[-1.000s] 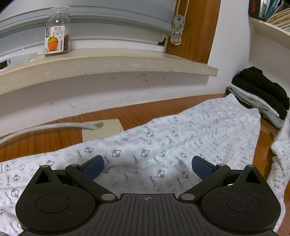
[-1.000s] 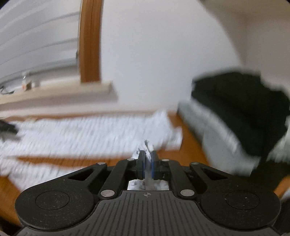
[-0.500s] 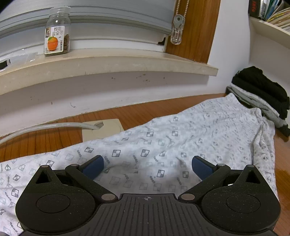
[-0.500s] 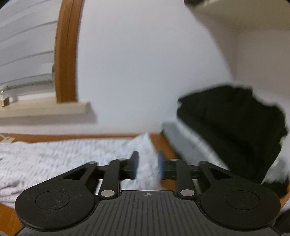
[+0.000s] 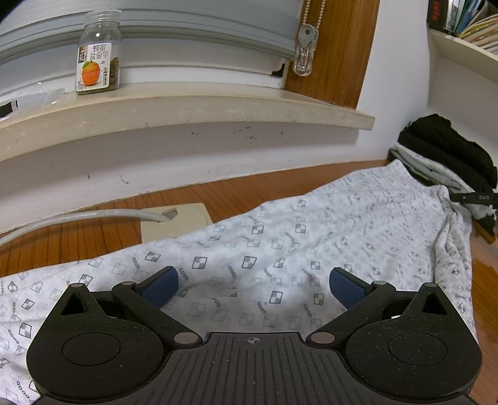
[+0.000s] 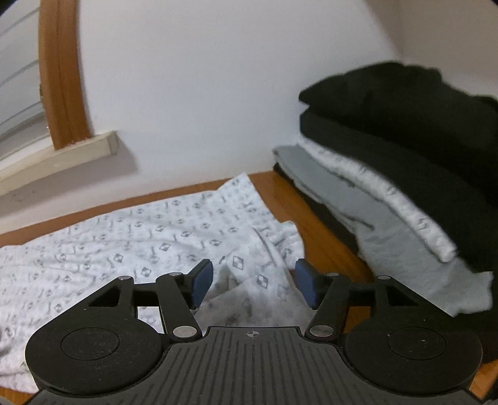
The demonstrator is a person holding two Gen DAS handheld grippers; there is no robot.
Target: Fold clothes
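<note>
The patterned white garment (image 5: 280, 249) lay spread flat across the wooden table (image 5: 77, 236), its far corner reaching toward a stack of folded clothes (image 6: 404, 155) by the wall. The left gripper (image 5: 253, 285) hovered over the cloth with its jaws wide apart, gripping nothing, the fabric lying smooth under the blue pads (image 5: 160, 286). Only the left wrist view took in the windowsill (image 5: 186, 109), the jar with an orange label (image 5: 98, 53) standing on it, the blind-cord pull (image 5: 305, 59), the grey cable (image 5: 77, 216) running to a beige plate (image 5: 183, 218) on the table, and books on a shelf (image 5: 460, 18). The right wrist view alone showed the garment's rumpled corner up close: the right gripper (image 6: 253, 285) had its jaws opening, with a raised fold of cloth between them but neither pad pressing on it. That view also revealed the stack's layers, black over white and grey.
</note>
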